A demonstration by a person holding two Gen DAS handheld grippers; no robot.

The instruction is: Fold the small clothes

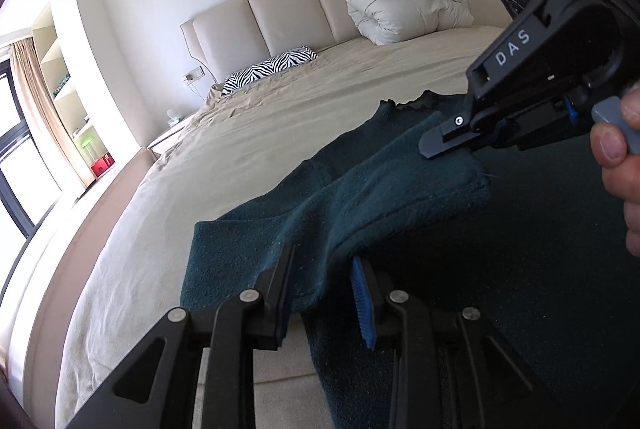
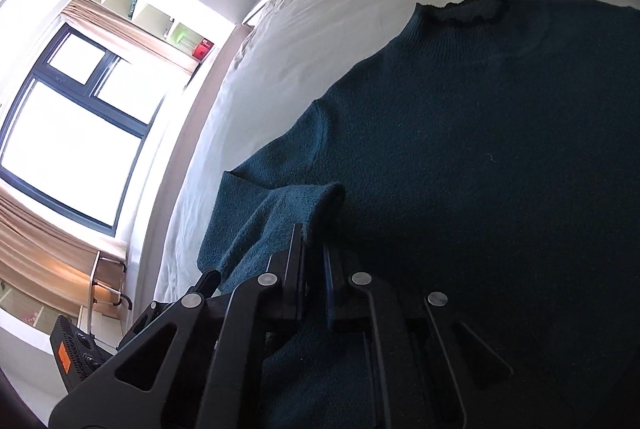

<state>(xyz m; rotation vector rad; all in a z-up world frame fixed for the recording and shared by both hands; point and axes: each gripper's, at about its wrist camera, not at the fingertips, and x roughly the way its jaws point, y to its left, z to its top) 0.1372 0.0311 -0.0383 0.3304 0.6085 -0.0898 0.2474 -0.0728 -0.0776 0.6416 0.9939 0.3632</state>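
While spread flat on the beige bed sheet [image 1: 240,149], fills the near right part of the bed: dark teal sweater [image 1: 380,189] [image 2: 480,149], with frilled collar toward the padded headboard [image 1: 280,17]. Near sleeve doubled back over the chest, cuff lying on the body of the knit, fold raised off the sheet.

Left gripper [image 1: 322,257]: jaws apart, with the lifted sleeve fold hanging between them; cloth against the one finger, clear of the blue ribbed pad on the other, so not pinched.

Right gripper [image 1: 430,149] [image 2: 312,239]: jaws closed, tip down on the sleeve cuff at its upper edge; cannot tell whether any cloth is caught between the fingers. Held by a hand [image 1: 620,157] at the right edge of the left wrist view.

Farther up the bed, well apart from the sweater: rolled cream duvet [image 1: 404,5] against the headboard, and zebra-striped pillow [image 1: 268,67] beside the far corner. Beyond the bed's far side, bright window [image 2: 80,133] with tan curtains
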